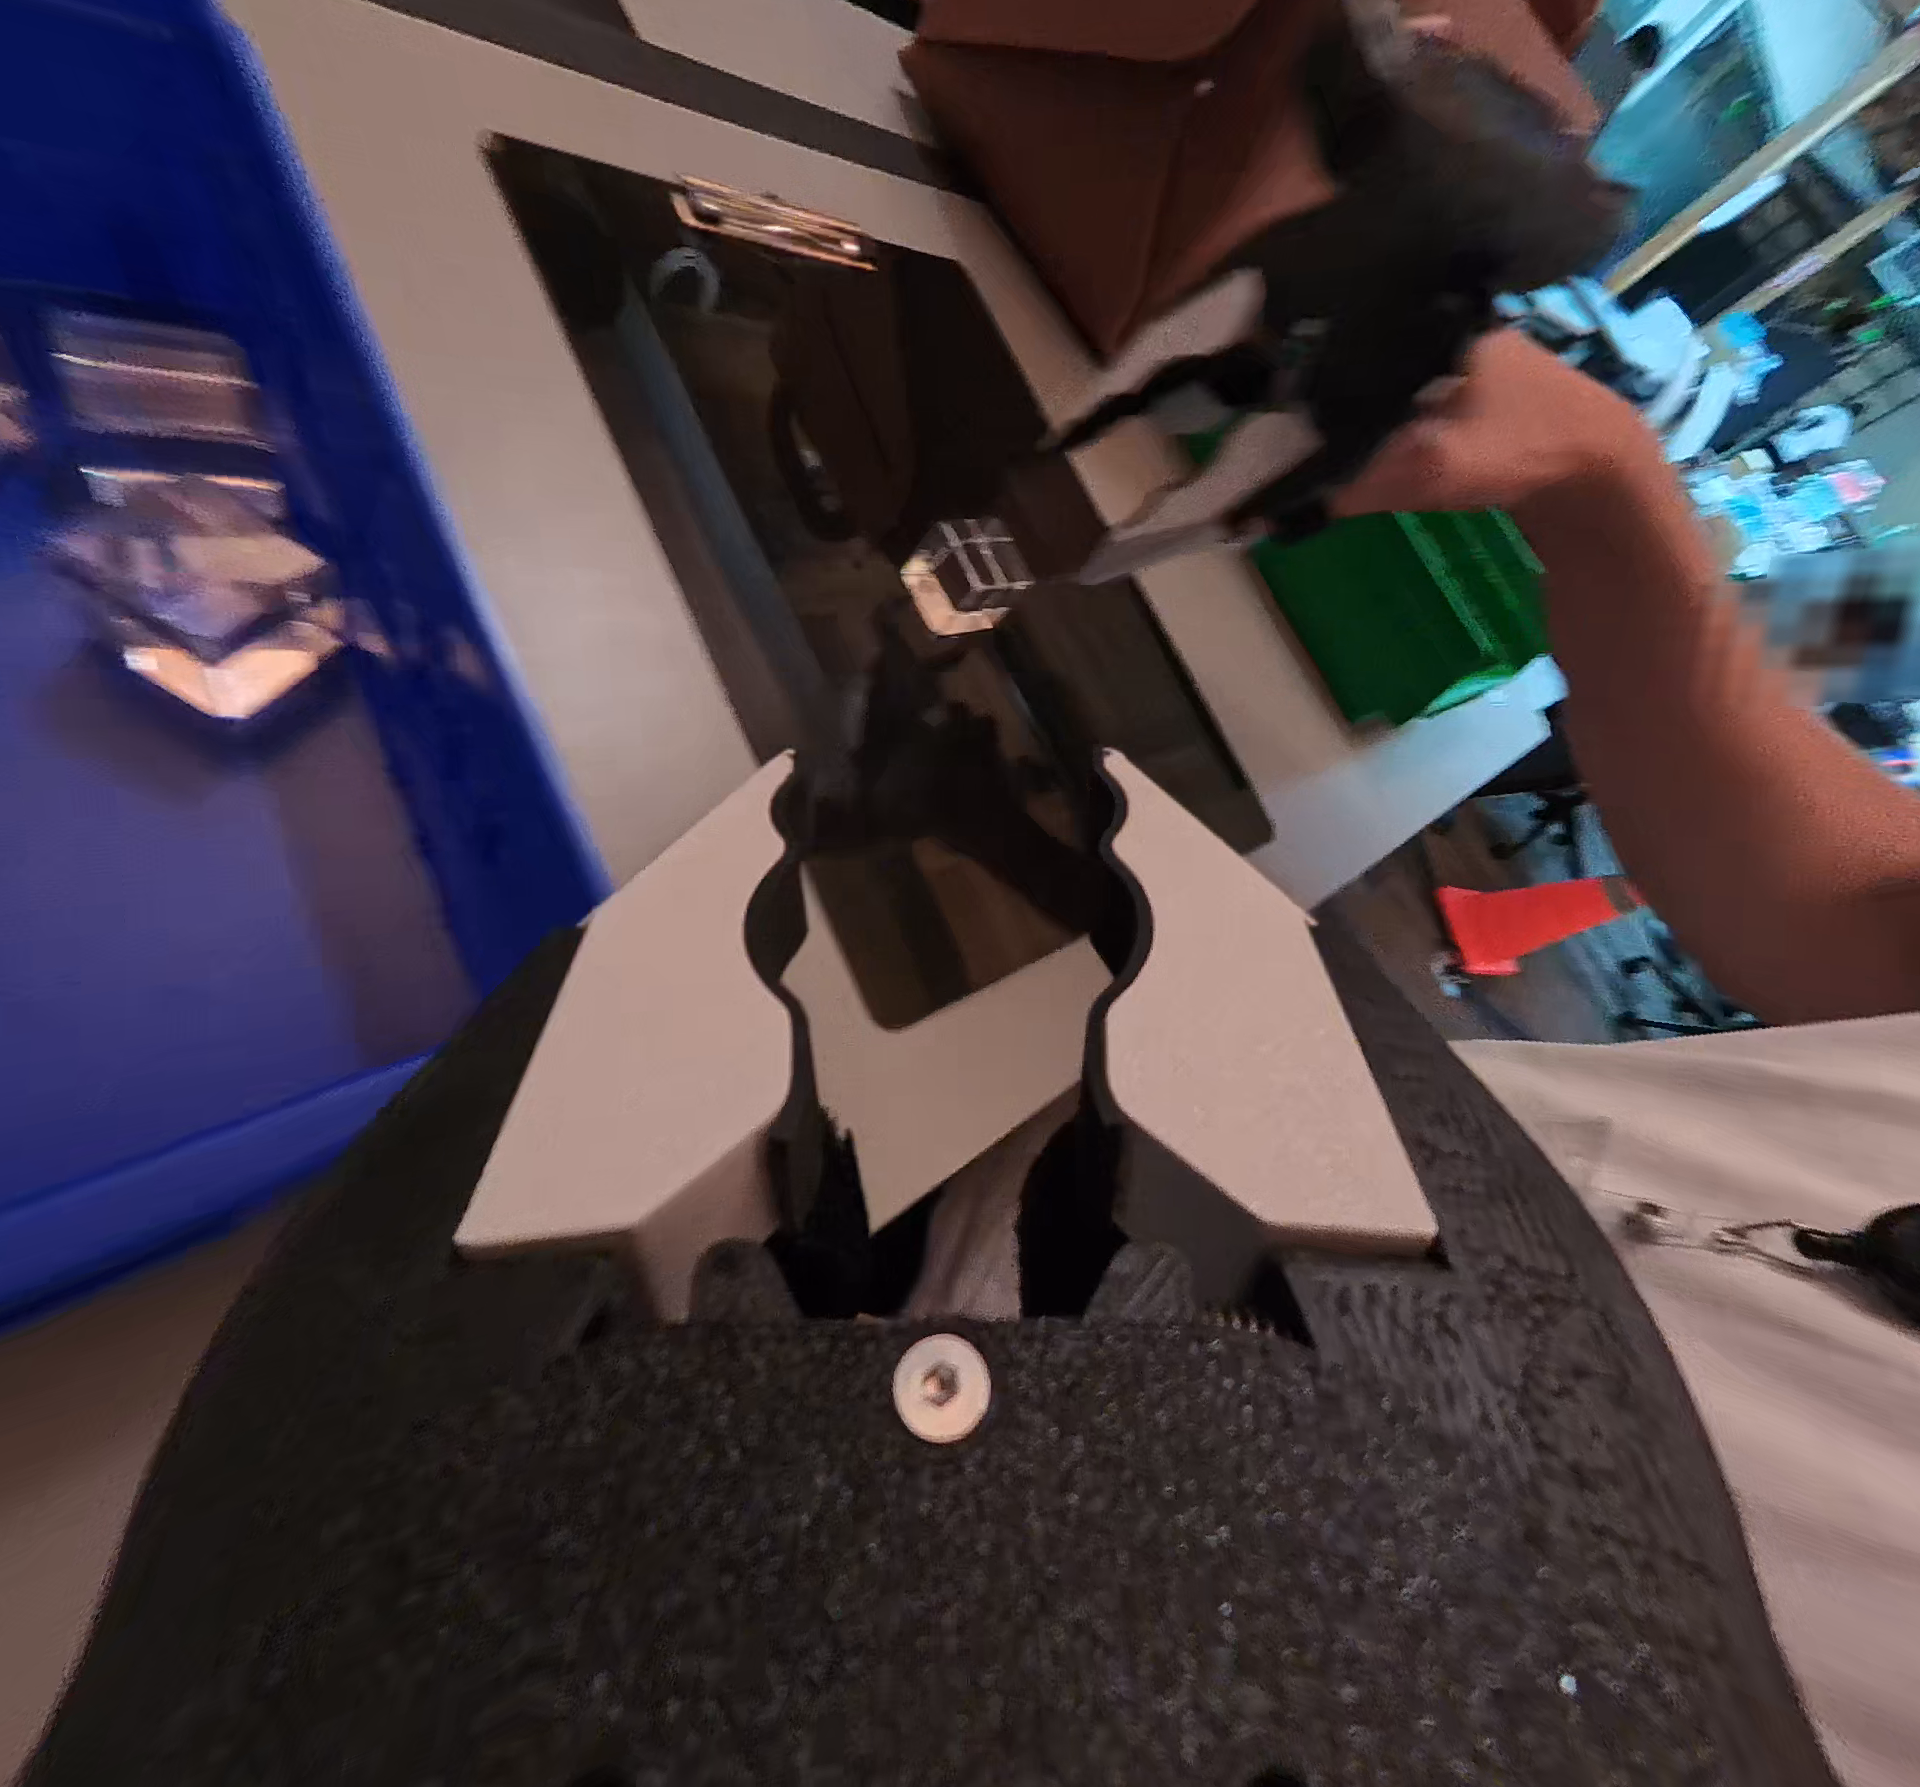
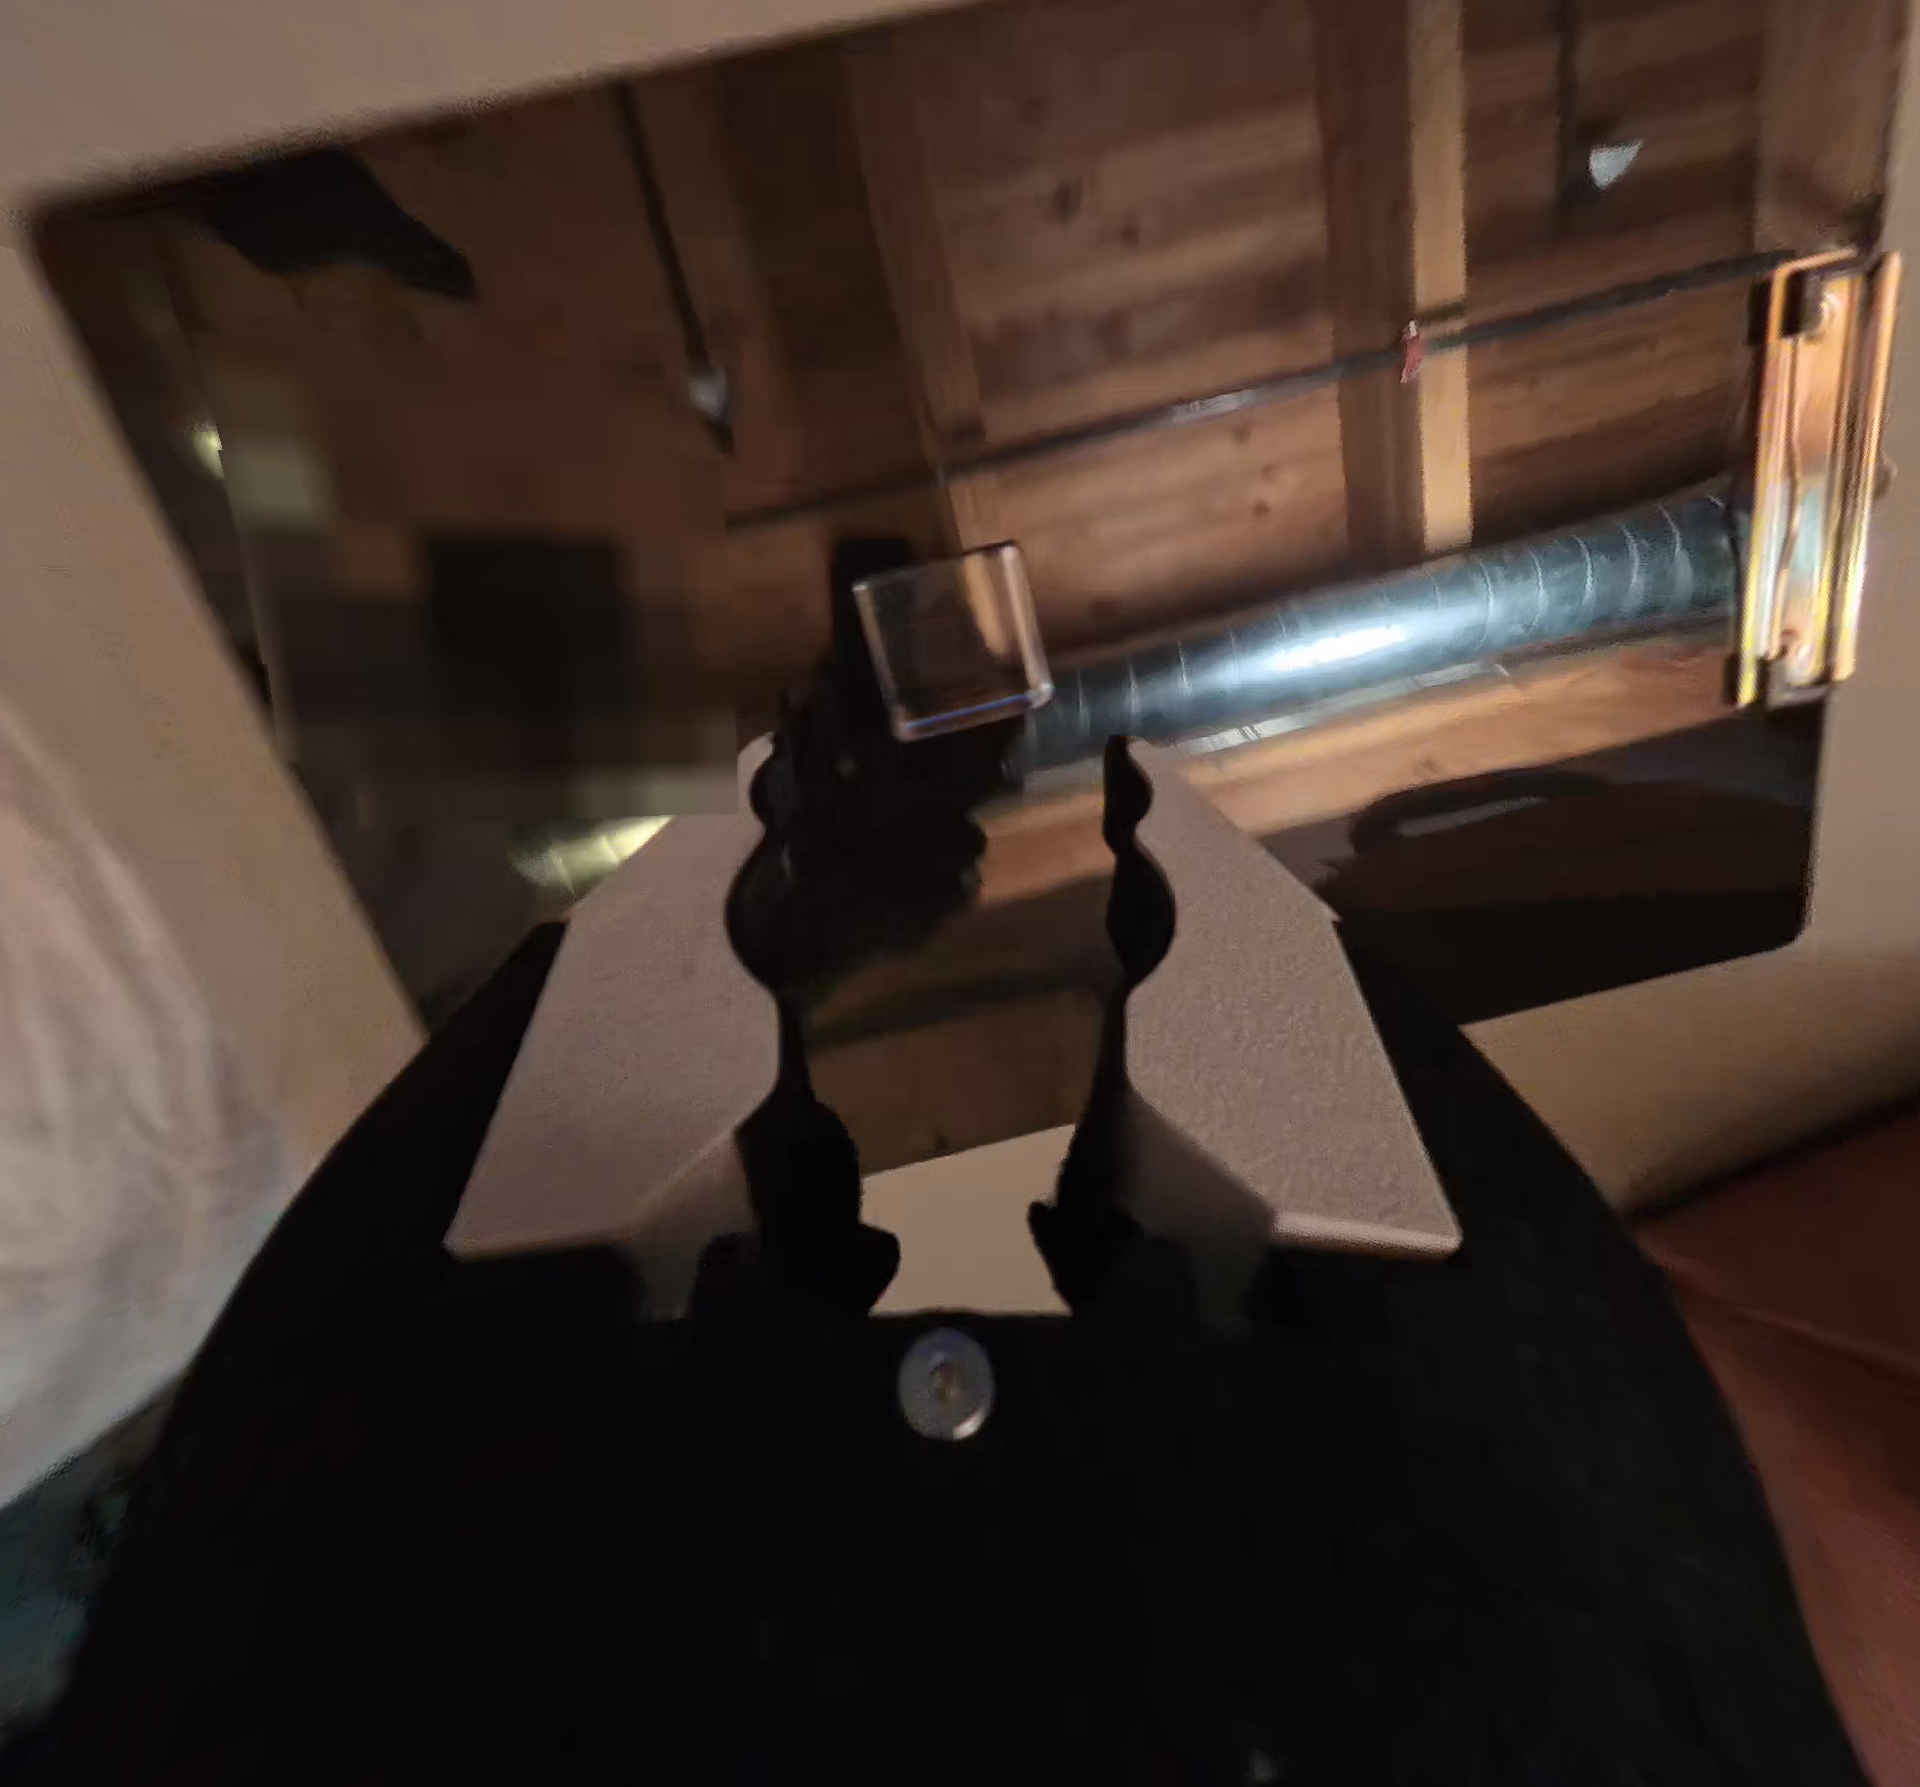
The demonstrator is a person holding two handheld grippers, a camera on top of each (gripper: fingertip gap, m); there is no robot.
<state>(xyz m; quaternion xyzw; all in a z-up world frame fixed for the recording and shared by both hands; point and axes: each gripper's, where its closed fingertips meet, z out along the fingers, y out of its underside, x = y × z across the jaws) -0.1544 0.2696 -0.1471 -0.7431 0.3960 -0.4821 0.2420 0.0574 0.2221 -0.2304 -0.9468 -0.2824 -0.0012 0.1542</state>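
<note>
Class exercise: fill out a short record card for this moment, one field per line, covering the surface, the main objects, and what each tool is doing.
Surface: pale table
Main object: mirror-faced clipboard lying flat, metal clip at one end
On the clipboard: small clear cube
Right tool: open, empty, tips just short of the cube
Left tool: open, empty, over the clipboard's near end
Beside the clipboard: blue bin, brown box
Farther off: green crate
</note>
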